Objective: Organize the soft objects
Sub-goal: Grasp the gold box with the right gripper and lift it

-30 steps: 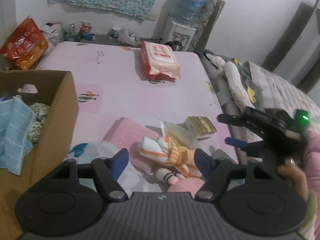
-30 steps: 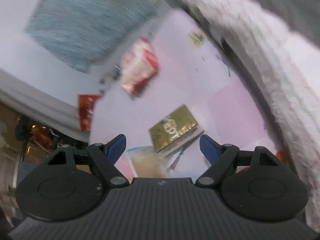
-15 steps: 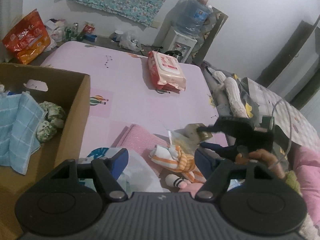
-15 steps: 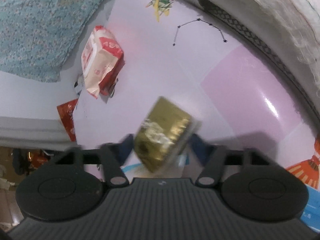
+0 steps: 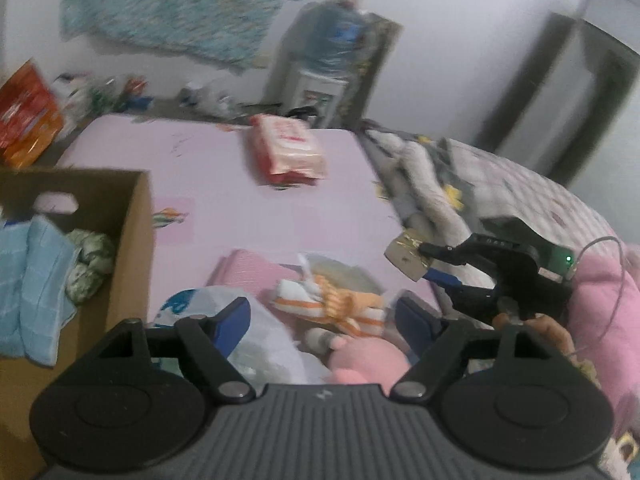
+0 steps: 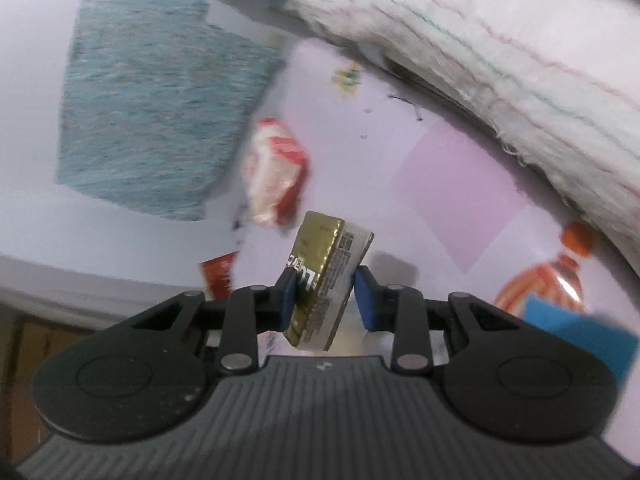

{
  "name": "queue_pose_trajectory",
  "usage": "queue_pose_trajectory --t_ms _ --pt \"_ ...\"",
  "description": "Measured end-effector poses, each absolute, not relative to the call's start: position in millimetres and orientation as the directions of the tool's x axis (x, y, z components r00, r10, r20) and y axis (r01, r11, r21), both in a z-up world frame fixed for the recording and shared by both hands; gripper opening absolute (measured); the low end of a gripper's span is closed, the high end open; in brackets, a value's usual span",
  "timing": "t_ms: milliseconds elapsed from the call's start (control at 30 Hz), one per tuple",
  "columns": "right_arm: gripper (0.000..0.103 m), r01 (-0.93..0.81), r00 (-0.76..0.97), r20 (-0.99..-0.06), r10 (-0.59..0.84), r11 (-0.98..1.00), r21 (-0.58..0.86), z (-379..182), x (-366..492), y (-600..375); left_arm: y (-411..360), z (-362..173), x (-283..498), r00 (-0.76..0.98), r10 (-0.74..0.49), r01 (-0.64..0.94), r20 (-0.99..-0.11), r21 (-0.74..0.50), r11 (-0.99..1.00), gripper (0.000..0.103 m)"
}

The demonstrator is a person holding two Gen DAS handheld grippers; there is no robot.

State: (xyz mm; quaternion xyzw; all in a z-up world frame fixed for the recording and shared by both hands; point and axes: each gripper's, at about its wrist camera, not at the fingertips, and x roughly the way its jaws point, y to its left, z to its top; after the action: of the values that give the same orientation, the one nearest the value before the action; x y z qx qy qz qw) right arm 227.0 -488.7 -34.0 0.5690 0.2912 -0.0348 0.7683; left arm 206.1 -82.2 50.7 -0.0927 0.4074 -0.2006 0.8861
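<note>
— What do my right tongs point(image 6: 325, 294) hold?
— A small gold pack point(image 6: 326, 280), shiny with a white side, pinched tight, up above the pink mat point(image 5: 248, 208).
— And my left tongs point(image 5: 320, 316)?
— Spread wide over the striped plush toy point(image 5: 336, 300), beside the cardboard box point(image 5: 136, 240).

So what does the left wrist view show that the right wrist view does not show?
Only the left wrist view shows the cardboard box with a blue cloth inside, the striped plush toy, the water dispenser and the open left tongs.

Only the right wrist view shows the printed side of the gold packet and the right tongs shut on it.

Both show the gold packet, the red and white pack and the pink mat.
</note>
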Motion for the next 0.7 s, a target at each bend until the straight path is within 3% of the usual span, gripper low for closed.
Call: queue_pose_trajectory --t_ms 100,400,700 --pt "0.03 0.297 0.839 -0.424 0.342 0.366 0.882 -16 198 -483 -89 62 188 0.579 -0.485 0.37 -0.655 -0.319 0.873 0.091" --pt "0.03 0.048 0.746 -0.314 0.587 0.424 0.905 33 148 -413 -90 84 124 0.545 -0.558 0.554 -0.626 -0.231 0.8 0.093" --pt "0.03 -0.128 0.536 -0.31 0.785 0.439 0.889 58 173 -307 -55 84 81 0.635 -0.437 0.471 -0.637 -0.129 0.873 0.095"
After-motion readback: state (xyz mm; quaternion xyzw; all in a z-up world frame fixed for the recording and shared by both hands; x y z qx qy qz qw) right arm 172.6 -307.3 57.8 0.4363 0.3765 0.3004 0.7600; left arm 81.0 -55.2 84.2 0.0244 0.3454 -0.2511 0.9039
